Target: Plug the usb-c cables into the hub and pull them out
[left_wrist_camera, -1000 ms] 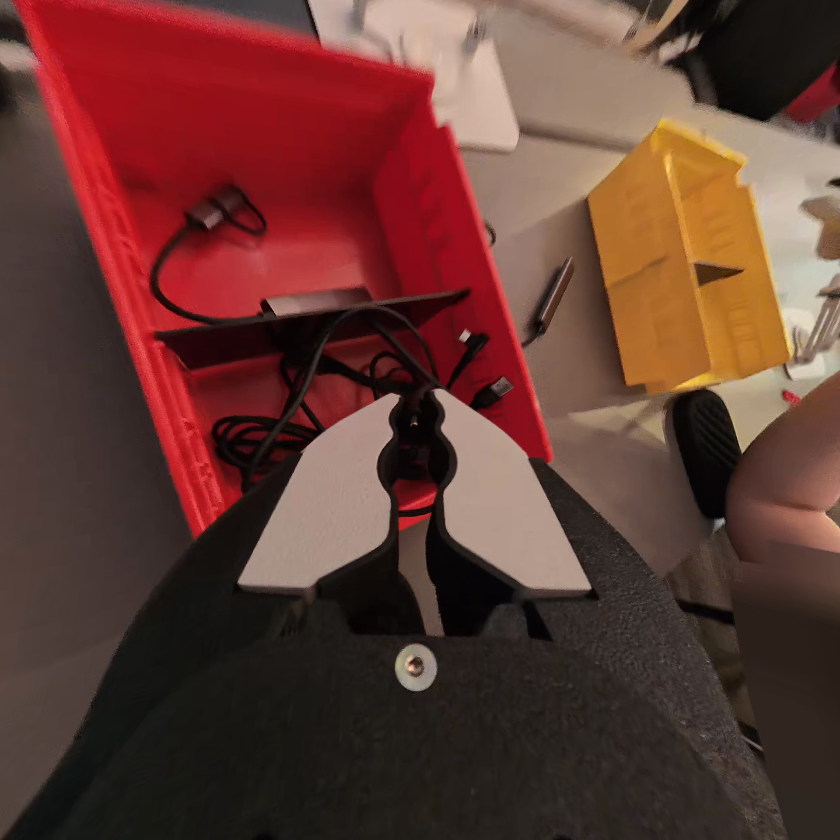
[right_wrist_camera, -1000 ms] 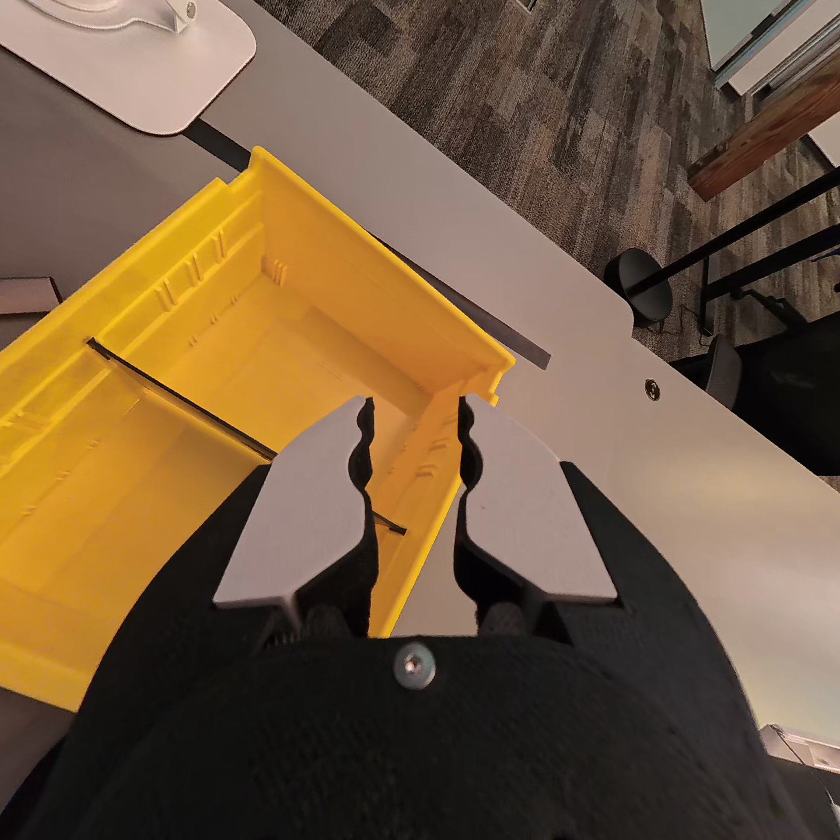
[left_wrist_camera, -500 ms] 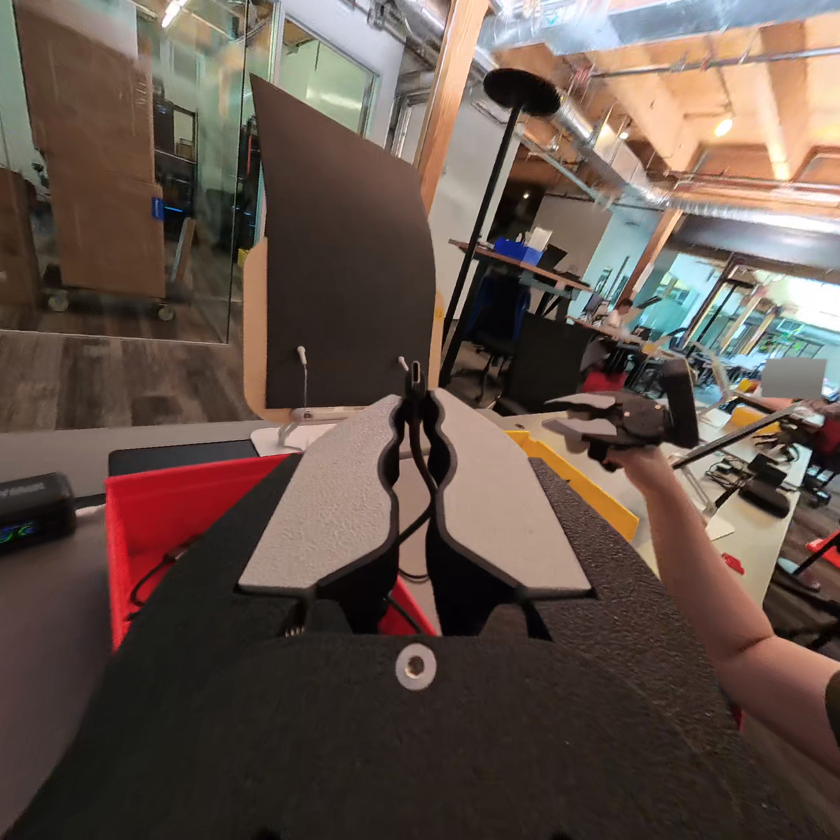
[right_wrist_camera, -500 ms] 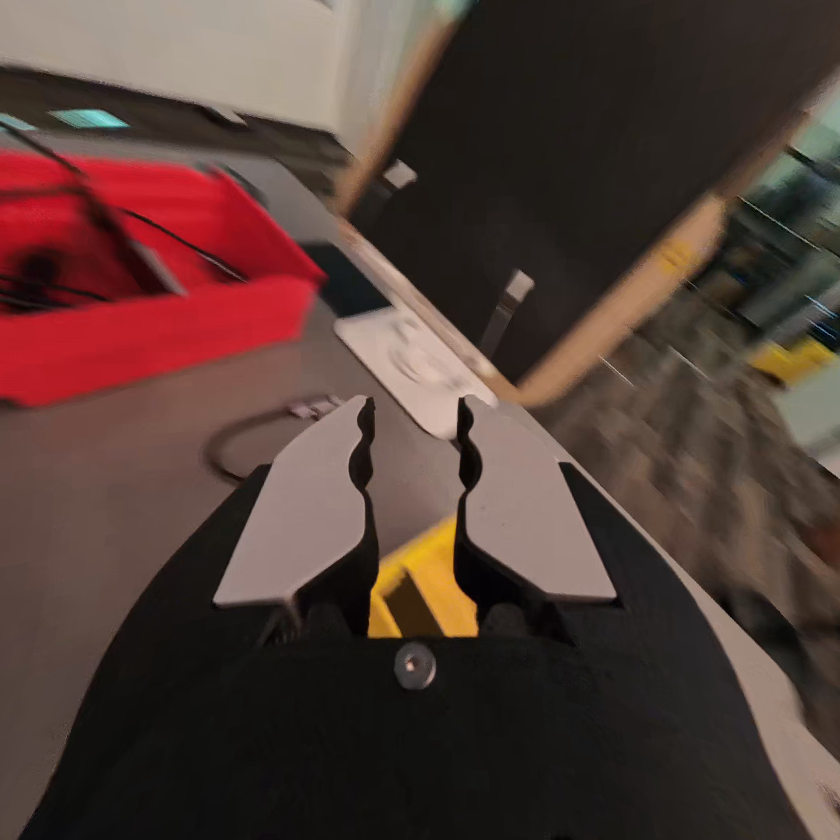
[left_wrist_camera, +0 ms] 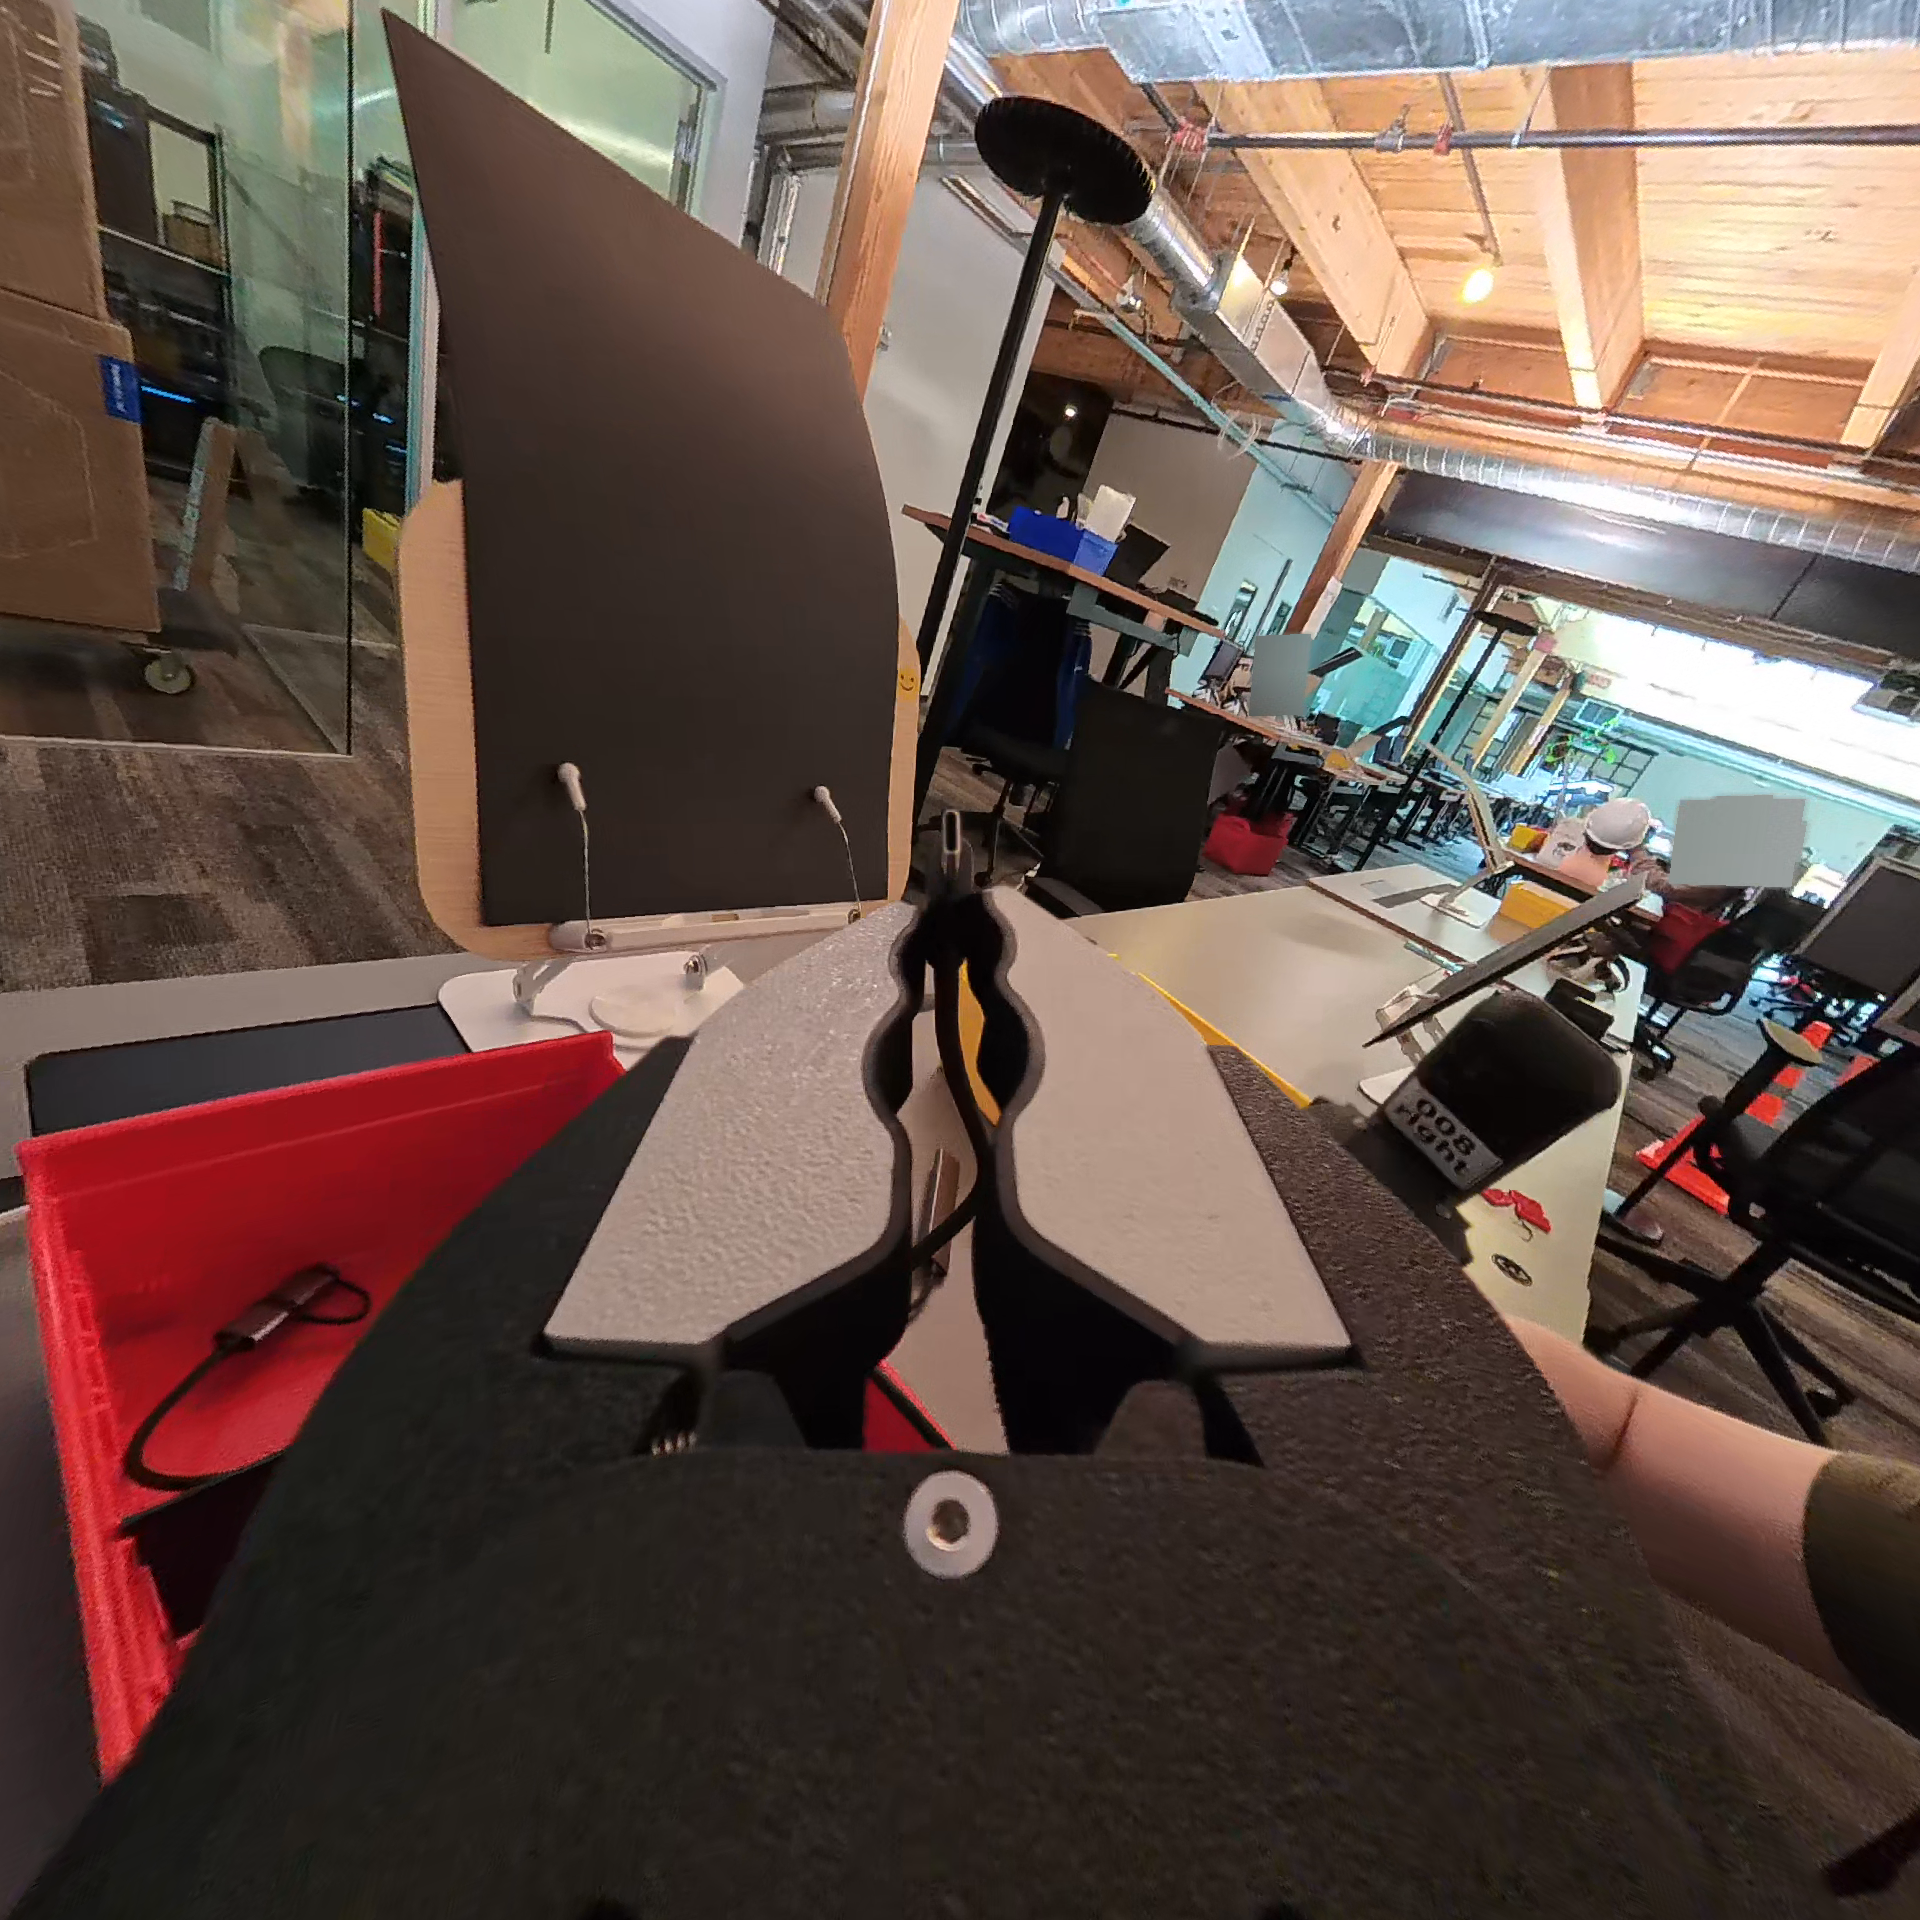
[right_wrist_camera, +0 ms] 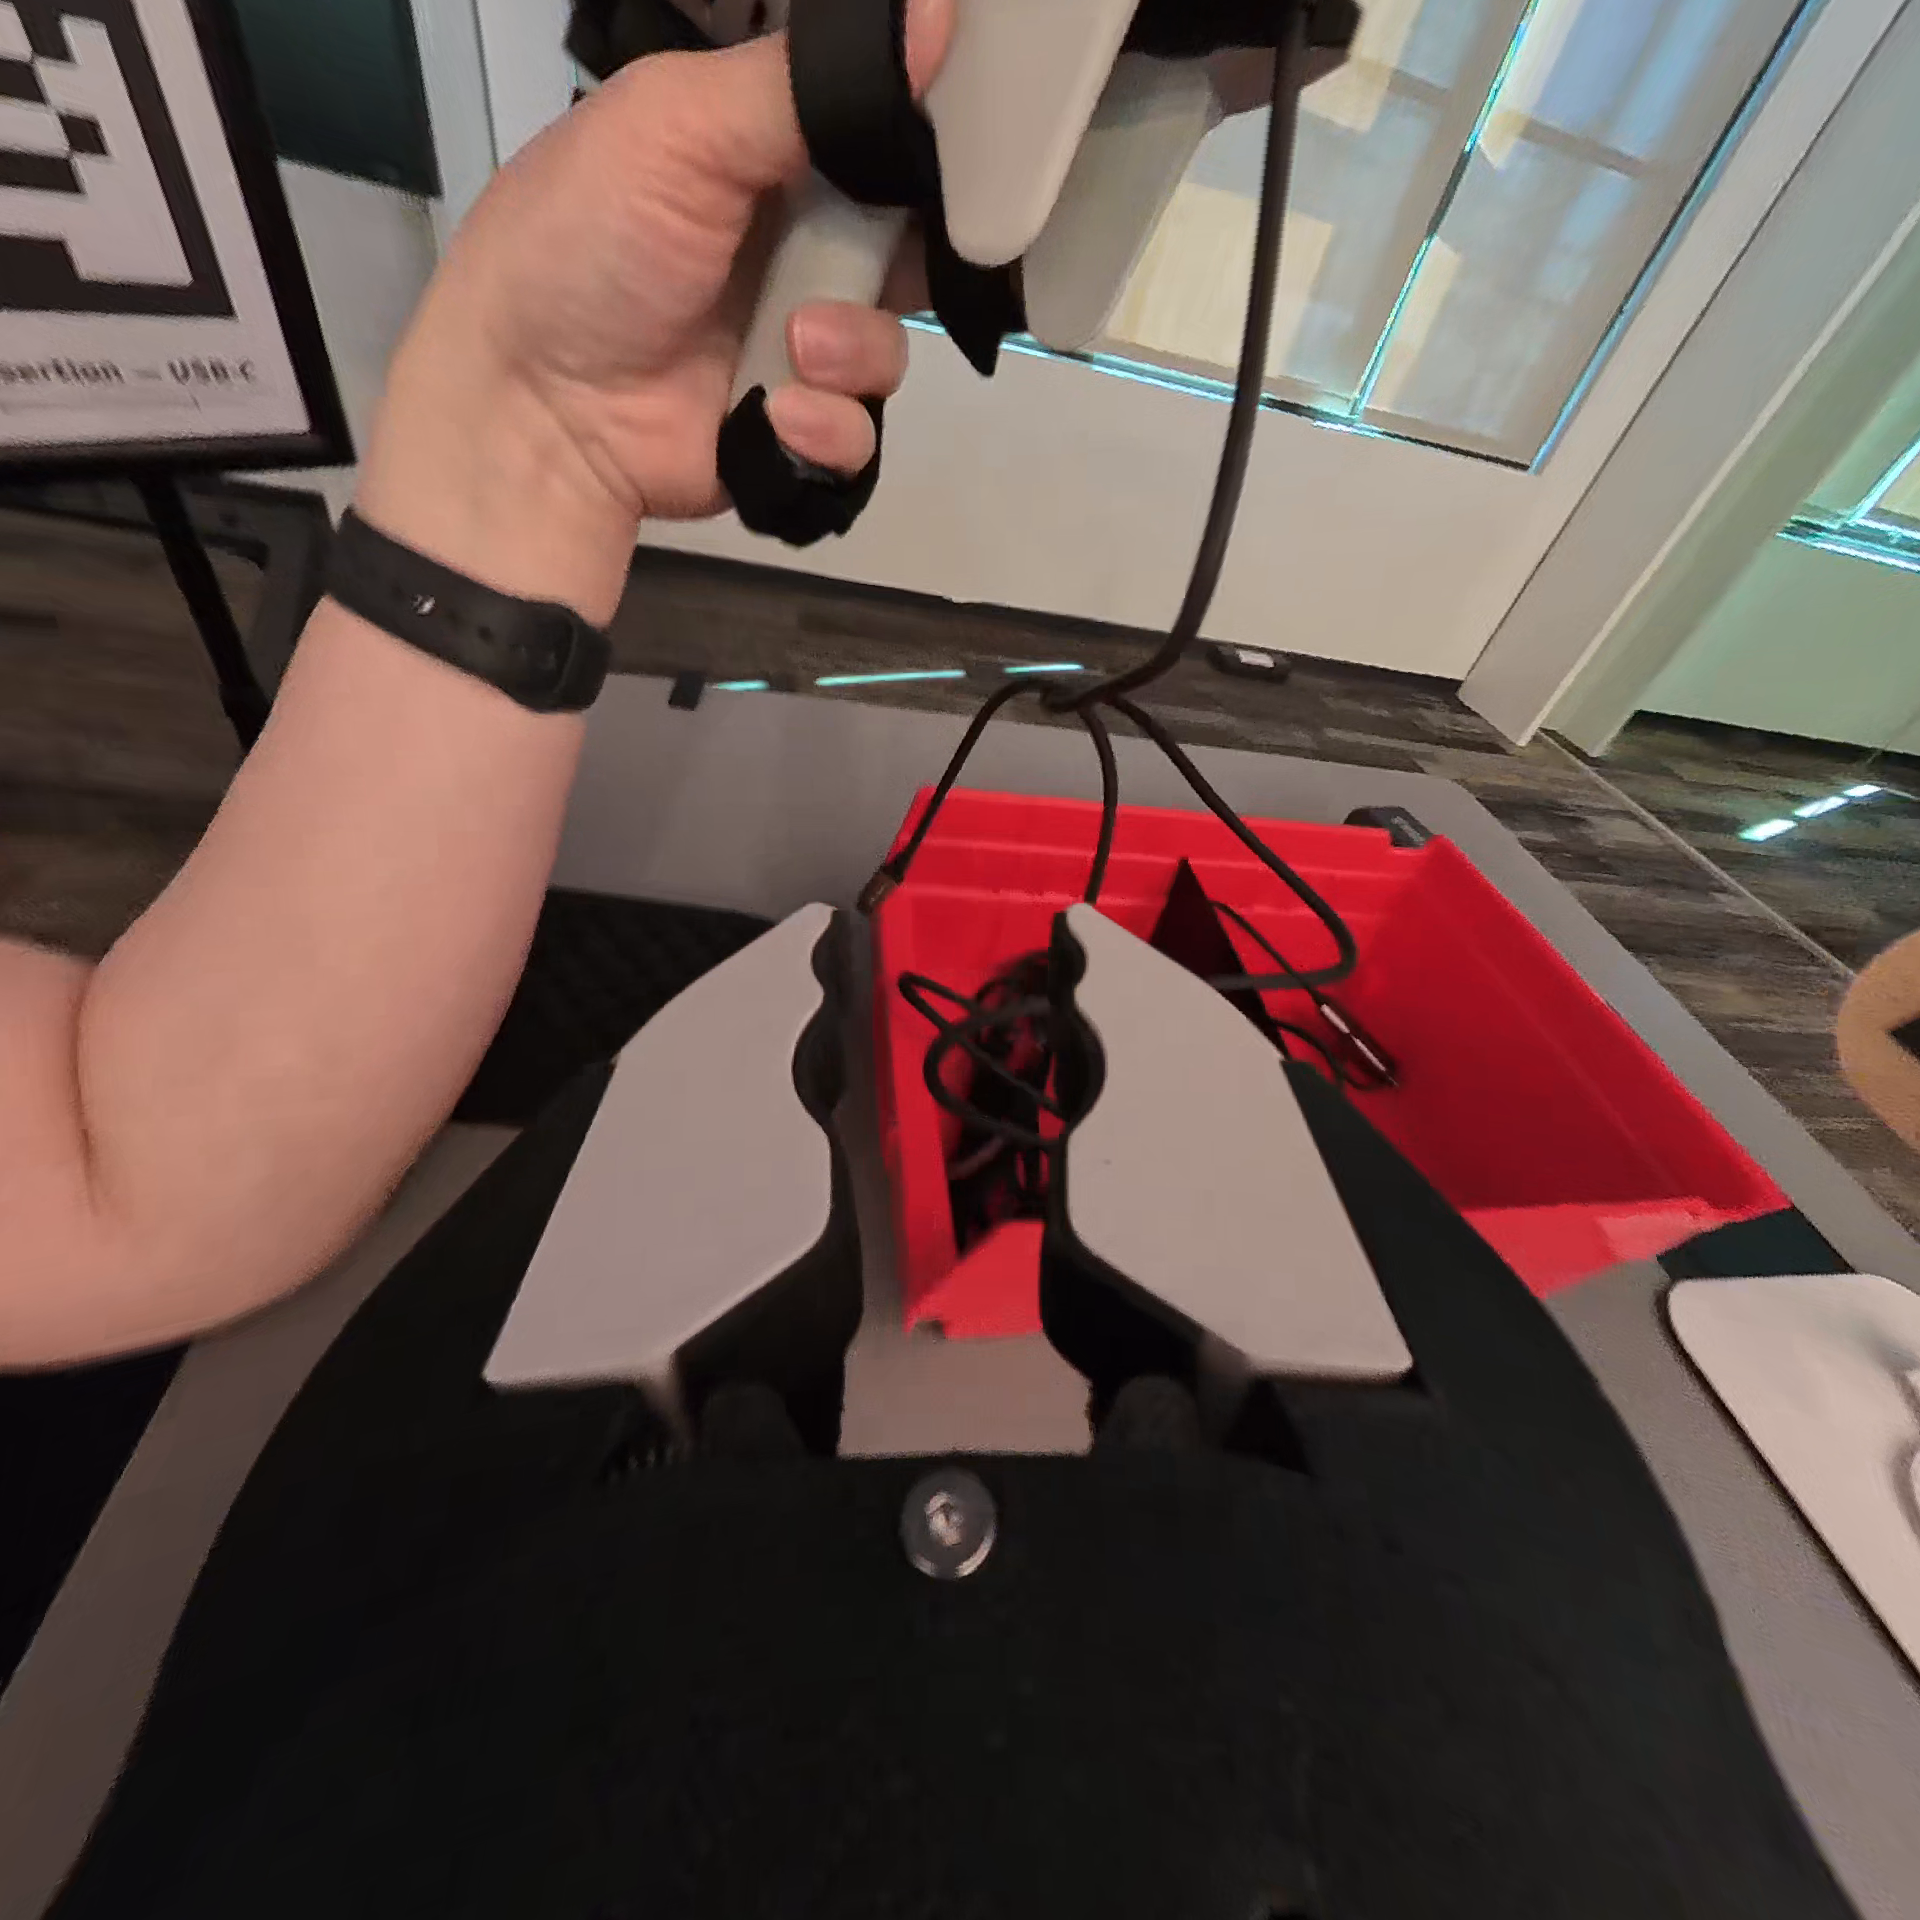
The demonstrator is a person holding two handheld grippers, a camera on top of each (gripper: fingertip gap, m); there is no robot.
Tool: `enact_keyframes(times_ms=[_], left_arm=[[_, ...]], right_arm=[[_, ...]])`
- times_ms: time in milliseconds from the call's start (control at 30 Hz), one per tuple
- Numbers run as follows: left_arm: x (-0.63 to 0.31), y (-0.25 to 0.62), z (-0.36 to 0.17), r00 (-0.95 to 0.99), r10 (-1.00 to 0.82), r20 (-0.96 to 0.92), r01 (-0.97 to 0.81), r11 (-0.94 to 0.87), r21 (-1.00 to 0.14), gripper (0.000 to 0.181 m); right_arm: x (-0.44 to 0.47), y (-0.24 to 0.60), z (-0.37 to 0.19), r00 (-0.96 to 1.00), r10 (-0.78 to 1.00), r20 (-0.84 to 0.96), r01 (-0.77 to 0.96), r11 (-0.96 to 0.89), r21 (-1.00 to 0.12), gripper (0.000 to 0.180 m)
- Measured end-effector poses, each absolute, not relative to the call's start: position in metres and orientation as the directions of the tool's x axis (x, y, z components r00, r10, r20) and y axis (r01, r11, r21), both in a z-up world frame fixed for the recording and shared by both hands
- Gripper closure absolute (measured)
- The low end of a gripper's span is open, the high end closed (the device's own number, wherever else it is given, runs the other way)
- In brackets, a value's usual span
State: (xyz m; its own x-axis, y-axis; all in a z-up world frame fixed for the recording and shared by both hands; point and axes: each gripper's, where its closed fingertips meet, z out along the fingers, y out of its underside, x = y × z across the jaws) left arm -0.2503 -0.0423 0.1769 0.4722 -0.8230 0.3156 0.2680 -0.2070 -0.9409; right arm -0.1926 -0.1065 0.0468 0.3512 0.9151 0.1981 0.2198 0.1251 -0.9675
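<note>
My left gripper (left_wrist_camera: 954, 914) is shut on a black USB-C cable (left_wrist_camera: 951, 1049). Its plug (left_wrist_camera: 954, 852) sticks up past the tips, held above the red bin (left_wrist_camera: 312, 1143). In the right wrist view the cable (right_wrist_camera: 1247, 416) hangs from the raised left gripper. It splits at a knot (right_wrist_camera: 1070, 696) into several leads, one ending in a plug (right_wrist_camera: 878, 888). A tangle of cable (right_wrist_camera: 987, 1060) lies in the red bin (right_wrist_camera: 1507, 1091). My right gripper (right_wrist_camera: 951, 925) is open and empty, facing that bin. A small adapter with a short lead (left_wrist_camera: 275, 1320) lies in the bin.
A yellow bin (left_wrist_camera: 1195, 1018) stands behind my left fingers, and the right gripper's body (left_wrist_camera: 1496, 1091) is to its right. A person's hand (right_wrist_camera: 623, 312) holds the left gripper. A white stand base (right_wrist_camera: 1818, 1403) and a black panel (left_wrist_camera: 665, 520) stand at the table's back. Tip to tip, the grippers are about 15 centimetres apart.
My left gripper has lifted the cable up out of the red bin and tilted up towards the room. My right gripper has swung from over the yellow bin to face the red bin, still open.
</note>
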Motion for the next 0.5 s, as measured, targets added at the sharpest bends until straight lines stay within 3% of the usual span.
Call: enact_keyframes(times_ms=[267, 500], left_arm=[[-0.252, -0.063, 0.197, 0.415, -0.873, 0.256, 0.302, -0.134, -0.944, 0.174], [-0.253, -0.070, 0.205, 0.360, -0.902, 0.237, 0.332, -0.114, -0.936, 0.175]], right_arm=[[-0.239, -0.057, 0.043, 0.401, 0.873, 0.279, 0.265, 0.181, -0.947, 0.146], [-0.277, -0.027, 0.032, 0.365, 0.912, 0.187, 0.276, 0.086, -0.957, 0.146]])
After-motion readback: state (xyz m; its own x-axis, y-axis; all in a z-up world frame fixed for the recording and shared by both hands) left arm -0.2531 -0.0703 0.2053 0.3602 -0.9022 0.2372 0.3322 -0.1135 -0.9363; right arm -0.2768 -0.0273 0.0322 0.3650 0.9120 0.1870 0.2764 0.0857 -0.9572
